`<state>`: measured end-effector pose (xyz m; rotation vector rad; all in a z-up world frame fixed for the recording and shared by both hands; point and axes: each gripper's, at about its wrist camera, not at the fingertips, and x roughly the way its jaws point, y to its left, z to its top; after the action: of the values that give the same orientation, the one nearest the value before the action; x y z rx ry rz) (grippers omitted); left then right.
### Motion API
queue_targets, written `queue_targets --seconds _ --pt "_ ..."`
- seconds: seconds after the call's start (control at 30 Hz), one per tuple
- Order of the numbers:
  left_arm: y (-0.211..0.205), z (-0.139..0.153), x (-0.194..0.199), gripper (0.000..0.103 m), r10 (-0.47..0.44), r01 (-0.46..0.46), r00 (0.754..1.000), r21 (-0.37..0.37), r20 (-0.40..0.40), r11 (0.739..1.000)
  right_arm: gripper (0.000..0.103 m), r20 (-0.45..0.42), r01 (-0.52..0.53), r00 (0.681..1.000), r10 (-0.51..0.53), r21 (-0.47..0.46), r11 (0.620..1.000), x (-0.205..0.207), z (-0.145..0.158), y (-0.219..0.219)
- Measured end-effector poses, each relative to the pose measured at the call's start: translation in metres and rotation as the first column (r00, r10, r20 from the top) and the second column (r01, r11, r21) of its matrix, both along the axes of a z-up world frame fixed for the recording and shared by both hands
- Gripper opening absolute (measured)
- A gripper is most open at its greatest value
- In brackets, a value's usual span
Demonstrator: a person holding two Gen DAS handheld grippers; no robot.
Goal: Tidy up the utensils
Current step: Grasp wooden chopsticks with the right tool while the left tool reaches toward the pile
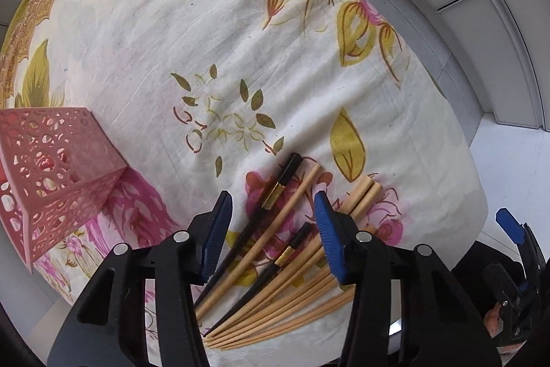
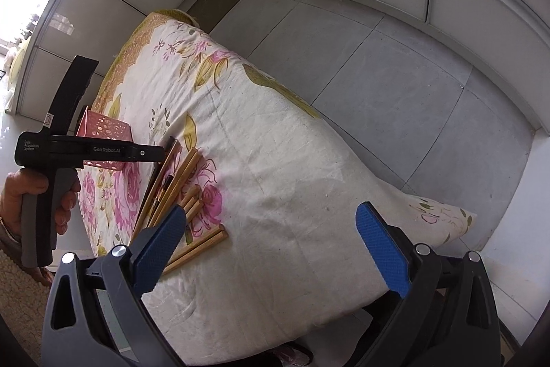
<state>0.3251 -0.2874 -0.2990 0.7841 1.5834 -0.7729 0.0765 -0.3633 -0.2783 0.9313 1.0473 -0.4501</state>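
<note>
Chopsticks (image 1: 275,291) first: a loose pile of slim round sticks, mostly pale bamboo plus two glossy black ones with little gold bands, lying flat on a cream cotton tablecloth (image 1: 154,33) printed with pink roses and olive leaves. From the left wrist view they fan out a bit, thin tips bunched toward the camera and the thicker butt ends pointing away and to the right, so the long axis runs diagonally across the cloth. Two or three bamboo ones (image 1: 362,195) sit slightly apart on the right of the pile.

Closest in that view is the left gripper (image 1: 273,198), black plastic arms with ribbed blue rubber pads, pointing down over the pile. Its jaws stand partly apart, straddling one black stick and a bamboo one, and I can't see the pads pressing on either.

Off to the left on the cloth sits a pink plastic holder (image 1: 58,167), boxy, walls punched with lacy round cutouts, well apart from the pile.

Right wrist view: the right gripper (image 2: 271,250), same blue textured pads, is spread wide with nothing between them, hovering over bare cloth just right of the pile. Further back a hand (image 2: 37,205) grips the grey handle of the left tool. Grey floor tiles (image 2: 395,85) beyond.
</note>
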Motion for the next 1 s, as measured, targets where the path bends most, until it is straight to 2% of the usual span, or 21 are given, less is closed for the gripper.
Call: queue_targets --seconds 0.03,0.1,0.13,0.37,0.47,0.5,0.6,0.7,0.8,0.9,1.0 --pt "0.0 -0.002 0.002 0.04 -0.005 0.005 1.0 0.001 0.006 1.0 0.096 -0.001 -0.001 1.0 0.001 0.003 1.0 0.001 -0.001 0.0" --pt "0.0 -0.007 0.005 0.027 -0.027 0.027 1.0 0.0 0.013 1.0 0.096 -0.001 -0.004 1.0 0.004 0.011 1.0 0.003 -0.002 0.0" --pt "-0.002 -0.01 0.006 0.024 -0.039 0.039 0.999 0.0 0.011 0.999 0.096 -0.001 -0.006 1.0 0.006 0.015 1.0 0.004 -0.003 0.0" --pt "-0.01 -0.009 0.002 0.022 -0.143 0.142 0.989 0.01 0.038 0.99 0.096 -0.011 -0.023 1.0 0.023 0.03 0.999 0.012 -0.007 0.002" --pt "-0.017 -0.012 -0.013 0.022 -0.235 0.235 0.969 0.01 0.081 0.972 0.096 -0.014 -0.019 1.0 0.02 0.036 0.999 0.012 -0.008 0.001" --pt "-0.016 -0.019 -0.013 0.023 -0.238 0.238 0.967 0.008 0.09 0.971 0.096 -0.015 -0.021 1.0 0.021 0.038 0.999 0.012 -0.008 0.001" --pt "-0.008 -0.018 -0.014 0.011 -0.192 0.195 0.978 -0.032 0.085 0.98 0.096 -0.023 -0.026 0.999 0.027 0.049 0.998 0.014 -0.01 0.003" --pt "0.022 -0.014 -0.017 0.008 -0.128 0.136 0.985 -0.064 0.118 0.989 0.096 -0.047 -0.01 0.999 0.013 0.065 0.998 0.017 -0.012 0.008" --pt "0.049 0.004 -0.017 0.008 -0.053 0.075 0.986 -0.135 0.16 0.988 0.096 -0.065 0.058 0.997 -0.047 0.188 0.98 0.022 -0.02 0.009" --pt "0.087 0.046 -0.02 0.008 0.037 0.014 0.982 -0.268 0.184 0.963 0.094 -0.111 0.092 0.992 -0.06 0.319 0.943 0.035 -0.031 0.015" --pt "0.135 0.095 -0.025 0.008 0.131 -0.034 0.968 -0.408 0.212 0.912 0.071 -0.167 0.18 0.979 -0.114 0.456 0.872 0.041 -0.048 0.029"
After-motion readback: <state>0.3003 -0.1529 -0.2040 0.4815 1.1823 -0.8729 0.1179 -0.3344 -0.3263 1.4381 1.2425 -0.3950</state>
